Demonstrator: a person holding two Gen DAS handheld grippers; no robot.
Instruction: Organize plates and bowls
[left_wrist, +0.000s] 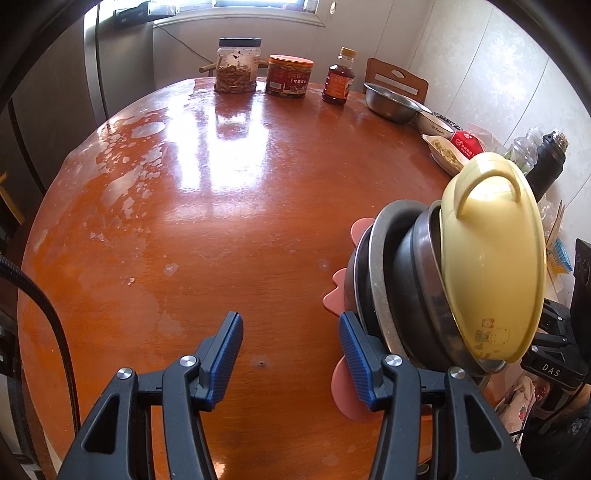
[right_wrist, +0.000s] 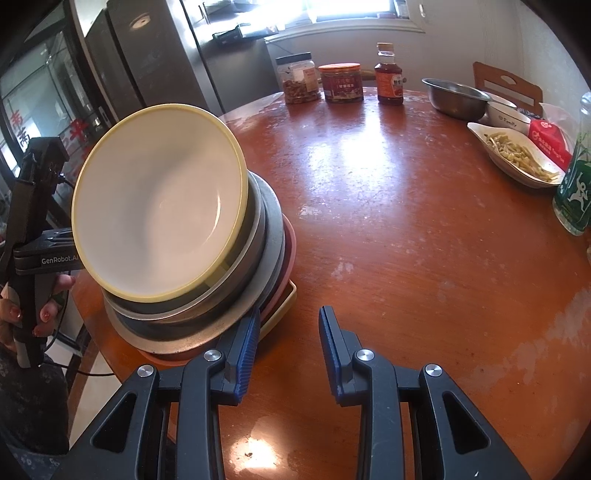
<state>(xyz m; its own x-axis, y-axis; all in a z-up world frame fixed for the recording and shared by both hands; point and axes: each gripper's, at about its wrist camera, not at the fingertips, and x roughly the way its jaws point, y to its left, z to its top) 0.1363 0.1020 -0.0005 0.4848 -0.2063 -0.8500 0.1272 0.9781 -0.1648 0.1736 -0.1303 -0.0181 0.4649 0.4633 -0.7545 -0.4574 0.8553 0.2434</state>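
Plates and bowls are mostly gathered into one leaning stack (right_wrist: 192, 280) on the near part of the round tabletop (right_wrist: 406, 229). At the bottom lie a pale tray and a pink plate (right_wrist: 288, 240); above them sit grey and dark metal dishes (right_wrist: 269, 221), with a yellow bowl (right_wrist: 159, 199) tipped on top, its mouth turned toward the right wrist camera and its underside, with a handle-like foot, toward the left one. Judging by this, the stacking is well along, though the pile looks unsteady and the top bowl may need seating flat. At the far edge a steel bowl (right_wrist: 456, 98), a white bowl (right_wrist: 508, 114) and a white dish of food (right_wrist: 517, 155) stand apart from the pile; whether they belong to the job I cannot tell.

The left tool (left_wrist: 291, 354) is spread about halfway and empty, bare tabletop showing between its blue pads. Its right-hand pad (left_wrist: 356, 354) lies just beside the lower rim of the pile, close over the pink plate (left_wrist: 349, 398); contact cannot be confirmed.

The right tool (right_wrist: 290, 350) also has a gap between its pads and pinches nothing. Its left-hand pad (right_wrist: 247, 354) sits against or just in front of the base of the pile. In that view, a hand (right_wrist: 44, 314) grips the handle of the other tool
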